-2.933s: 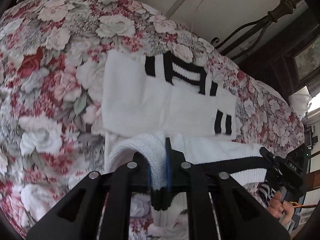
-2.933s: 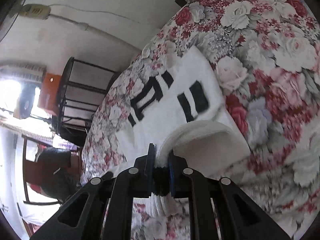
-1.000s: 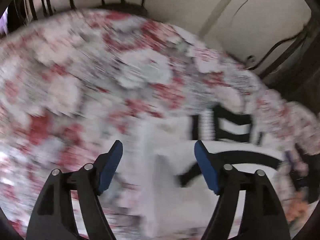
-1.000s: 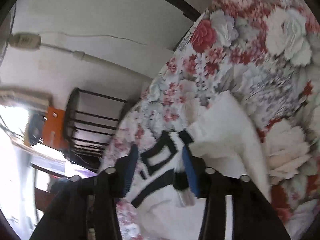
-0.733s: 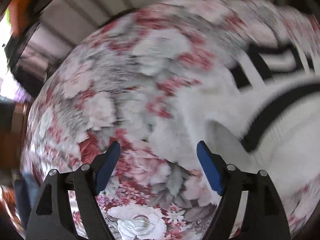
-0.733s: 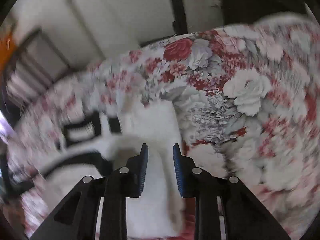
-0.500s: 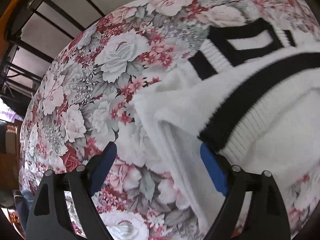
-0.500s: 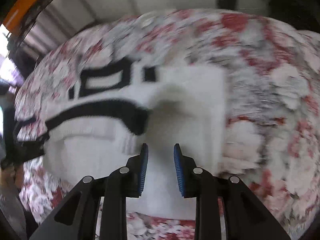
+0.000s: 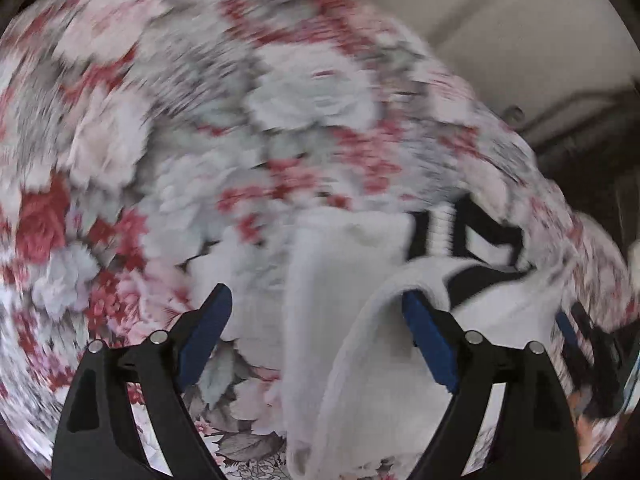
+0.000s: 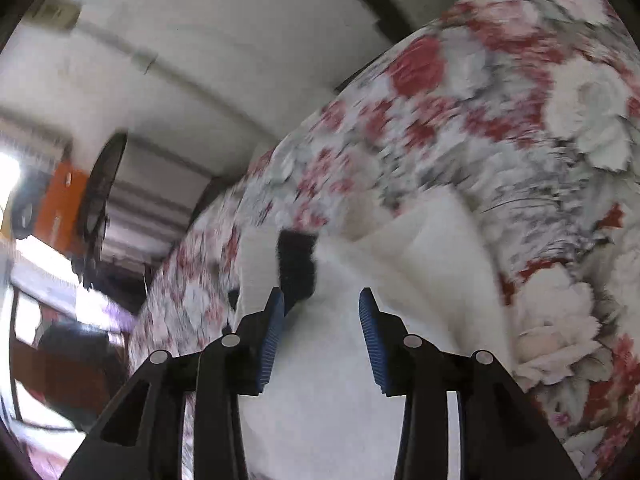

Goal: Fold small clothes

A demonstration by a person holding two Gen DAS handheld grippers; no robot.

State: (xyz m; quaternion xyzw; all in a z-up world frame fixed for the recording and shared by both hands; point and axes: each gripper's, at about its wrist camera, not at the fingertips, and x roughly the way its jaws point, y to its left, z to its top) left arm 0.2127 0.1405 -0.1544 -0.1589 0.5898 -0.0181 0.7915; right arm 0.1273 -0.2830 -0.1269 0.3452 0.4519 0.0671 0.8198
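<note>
White knitted garment with black stripes (image 9: 344,320) lying on floral bedspread (image 9: 160,140). Left gripper (image 9: 316,320) jaws spread wide; right gripper (image 10: 322,316) jaws just widened, garment between them unpinched.

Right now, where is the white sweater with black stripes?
The white sweater lies on the floral bedspread, lower centre-right in the left wrist view, partly between the left gripper's open jaws.
</note>
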